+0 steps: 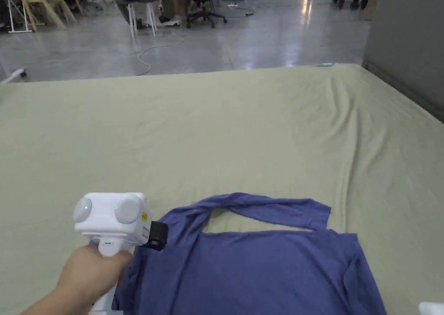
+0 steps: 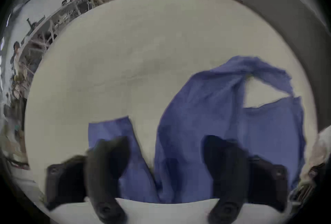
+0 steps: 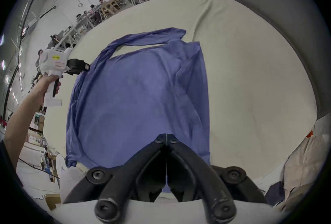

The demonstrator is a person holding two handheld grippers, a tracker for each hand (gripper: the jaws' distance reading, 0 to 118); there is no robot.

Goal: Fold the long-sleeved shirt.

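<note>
Two tools: left tool released above the shirt, right tool clenched empty over its hem.

Left tongs jaws spread wide; right tongs jaws pressed together, tips touching.

Even overhead light is washing the hall, with glare streaking the polished floor. Both claw views are bending hard at their black-vignetted fisheye edges. Motion blur is smearing the left claw and the blue shirt beyond it.
</note>
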